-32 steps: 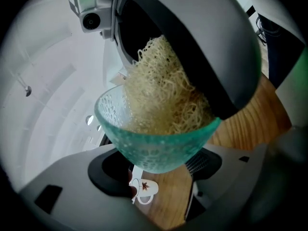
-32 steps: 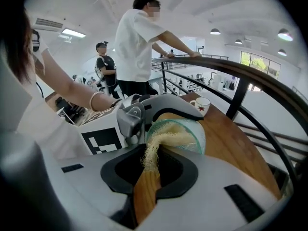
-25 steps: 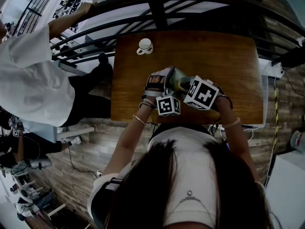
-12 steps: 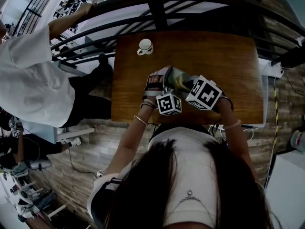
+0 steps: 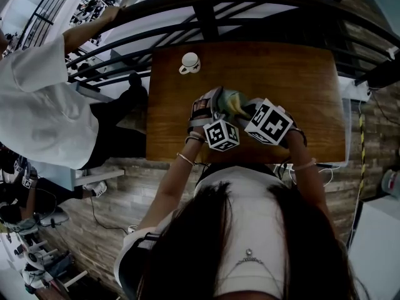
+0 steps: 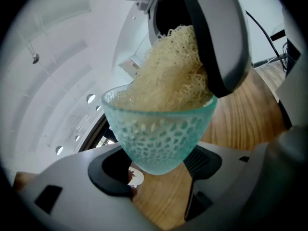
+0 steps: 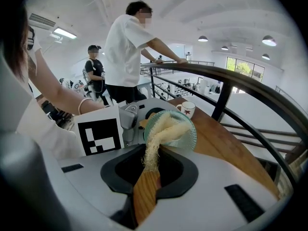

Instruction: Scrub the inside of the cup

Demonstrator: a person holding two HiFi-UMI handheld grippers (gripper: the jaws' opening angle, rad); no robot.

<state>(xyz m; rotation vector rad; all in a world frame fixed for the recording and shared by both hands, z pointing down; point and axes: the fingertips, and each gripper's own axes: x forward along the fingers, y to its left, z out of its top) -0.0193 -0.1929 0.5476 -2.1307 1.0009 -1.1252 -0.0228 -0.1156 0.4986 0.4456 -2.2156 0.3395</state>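
Note:
A teal glass cup with a dimpled wall is gripped between the jaws of my left gripper, tilted above the table. A pale loofah brush head is stuffed into the cup's mouth. My right gripper is shut on the brush's wooden handle, and the loofah runs forward into the cup. In the head view both grippers meet over the near middle of the table, left gripper beside right gripper, with the cup between them.
A white mug stands at the far left of the wooden table. A dark railing runs behind the table. A person in a white shirt leans on it to the left.
Both marker cubes have shifted slightly as the grippers turned, the left one rolling a little with the cup. The brush head stays in the cup.

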